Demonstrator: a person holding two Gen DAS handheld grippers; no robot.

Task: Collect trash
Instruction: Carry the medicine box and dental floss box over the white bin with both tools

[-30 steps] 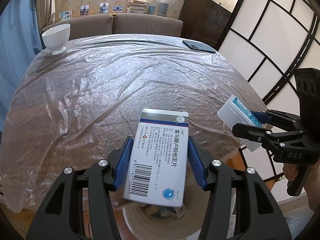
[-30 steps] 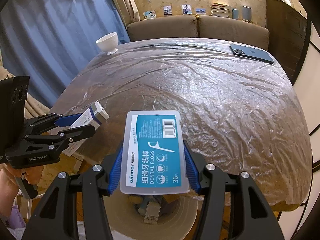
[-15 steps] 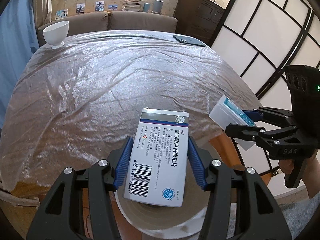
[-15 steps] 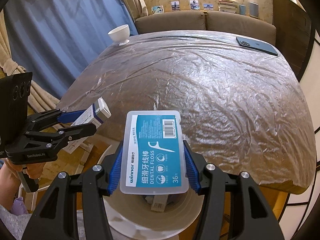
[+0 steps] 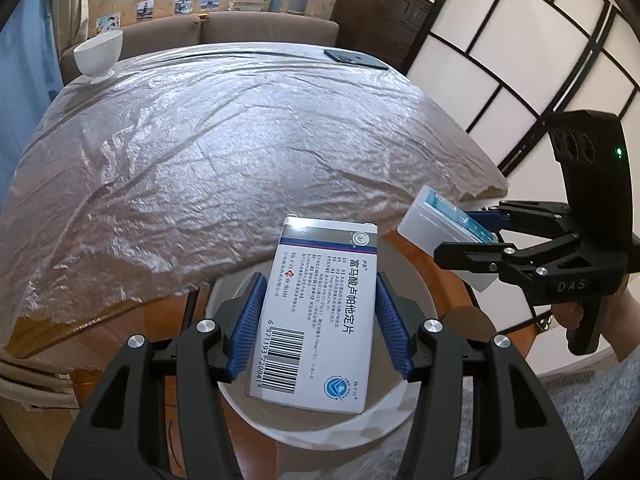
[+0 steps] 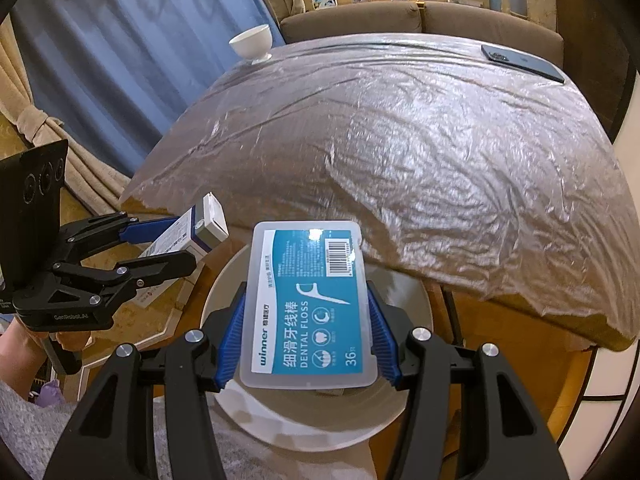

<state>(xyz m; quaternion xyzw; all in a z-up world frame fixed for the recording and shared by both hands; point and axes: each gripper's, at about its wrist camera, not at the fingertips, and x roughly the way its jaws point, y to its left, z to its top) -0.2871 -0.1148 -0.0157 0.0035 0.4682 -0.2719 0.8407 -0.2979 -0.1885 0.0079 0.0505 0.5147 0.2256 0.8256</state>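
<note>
In the left wrist view, the left gripper [image 5: 318,326] had its fingers clenched on a medicine box [image 5: 318,312], poised over the white bin [image 5: 320,420] beside the table [image 5: 200,140]; only the drop seemed left.

In the right wrist view, the right gripper [image 6: 306,330] gripped a dental floss case [image 6: 308,304] above the same bin [image 6: 304,432], likewise unreleased. The table bore only a cup [image 6: 252,45] and phone [image 6: 522,62], so collecting looked nearly finished.

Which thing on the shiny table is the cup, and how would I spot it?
Find the big table wrapped in crinkly clear plastic, and look to its far corner by the blue curtain. The small white footed cup stands there upright; the only other thing on the table, a dark phone, lies flat at the opposite far corner.
</note>
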